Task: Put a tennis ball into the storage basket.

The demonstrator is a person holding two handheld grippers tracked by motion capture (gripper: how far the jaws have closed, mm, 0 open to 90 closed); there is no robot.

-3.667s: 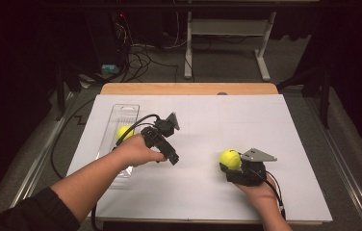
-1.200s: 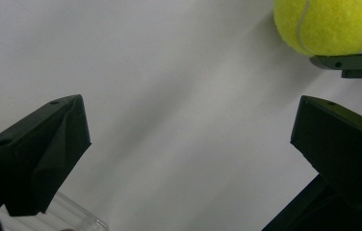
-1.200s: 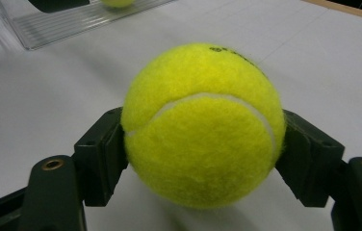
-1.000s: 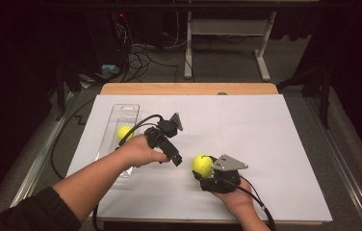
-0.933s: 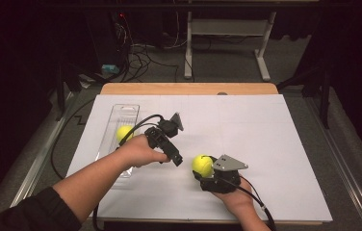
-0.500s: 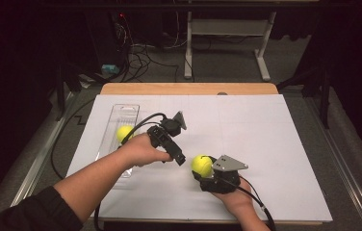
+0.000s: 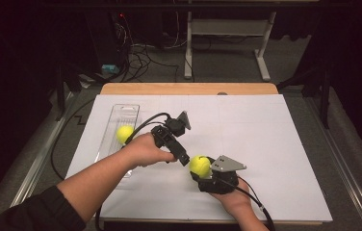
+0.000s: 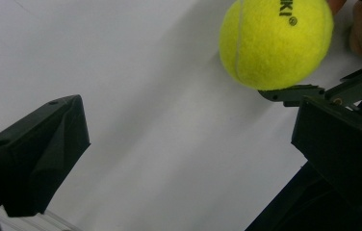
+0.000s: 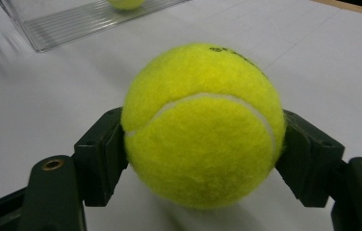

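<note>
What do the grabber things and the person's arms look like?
Both grabbers are black, with two chunky black jaws each. The left gripper and the right gripper each trail a black cable, and the right one carries a grey three-cornered plate with small holes on top. The person wears a dark sleeve on the left arm, pushed up from the forearm.

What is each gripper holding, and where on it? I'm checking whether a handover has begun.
The right gripper clamps a tennis ball across its middle, one jaw on either side. The left gripper is open and holds nothing.
</note>
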